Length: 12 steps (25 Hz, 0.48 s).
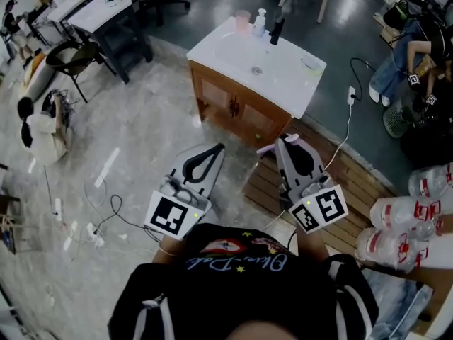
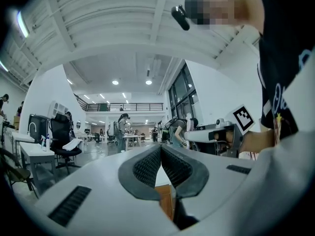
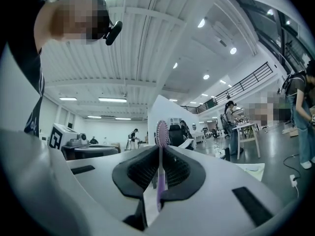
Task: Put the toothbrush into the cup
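A pink cup [image 1: 243,21] stands at the back of the white washbasin top [image 1: 233,52], beside a soap bottle [image 1: 260,23] and a dark bottle [image 1: 276,30]. My right gripper [image 1: 285,142] is held well short of the basin and is shut on a purple toothbrush [image 3: 161,132], whose bristle head pokes out past the fingertips. In the head view the toothbrush [image 1: 267,147] shows as a pink sliver at the jaws. My left gripper [image 1: 218,149] is held beside it, shut with nothing between its pads [image 2: 147,167]; both point roughly level across the room.
The basin sits on a wooden cabinet [image 1: 233,108] with a slatted wooden mat [image 1: 354,179] on the floor in front. Packs of water bottles [image 1: 414,222] lie at the right. Cables [image 1: 106,214], chairs [image 1: 71,59] and a table [image 1: 99,13] occupy the left.
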Each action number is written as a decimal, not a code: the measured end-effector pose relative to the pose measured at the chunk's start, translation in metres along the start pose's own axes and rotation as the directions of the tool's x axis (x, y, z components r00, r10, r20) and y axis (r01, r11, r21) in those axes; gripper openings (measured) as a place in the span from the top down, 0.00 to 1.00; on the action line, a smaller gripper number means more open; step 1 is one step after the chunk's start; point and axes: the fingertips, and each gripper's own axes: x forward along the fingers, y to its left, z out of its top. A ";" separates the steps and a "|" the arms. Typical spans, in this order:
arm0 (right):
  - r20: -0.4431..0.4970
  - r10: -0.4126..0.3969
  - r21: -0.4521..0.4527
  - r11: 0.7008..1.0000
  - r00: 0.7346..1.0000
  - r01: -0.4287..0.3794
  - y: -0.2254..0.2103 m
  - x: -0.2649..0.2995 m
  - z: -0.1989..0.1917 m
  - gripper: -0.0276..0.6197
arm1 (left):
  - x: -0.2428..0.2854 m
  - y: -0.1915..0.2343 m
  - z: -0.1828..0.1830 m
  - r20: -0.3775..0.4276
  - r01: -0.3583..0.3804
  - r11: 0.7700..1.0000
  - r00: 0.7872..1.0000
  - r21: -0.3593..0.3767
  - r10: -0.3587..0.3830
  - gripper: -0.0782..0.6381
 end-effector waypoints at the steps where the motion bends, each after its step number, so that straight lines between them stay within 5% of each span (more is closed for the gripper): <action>1: -0.002 -0.002 -0.001 1.000 1.000 0.002 0.001 0.008 0.000 0.93 | 0.001 0.008 0.000 0.001 0.001 1.000 1.000 -0.003 -0.001 0.89; 12: -0.016 -0.054 -0.018 0.998 0.998 0.053 0.015 0.077 -0.009 0.93 | 0.002 0.087 -0.003 0.018 0.041 0.999 0.999 -0.034 -0.040 0.89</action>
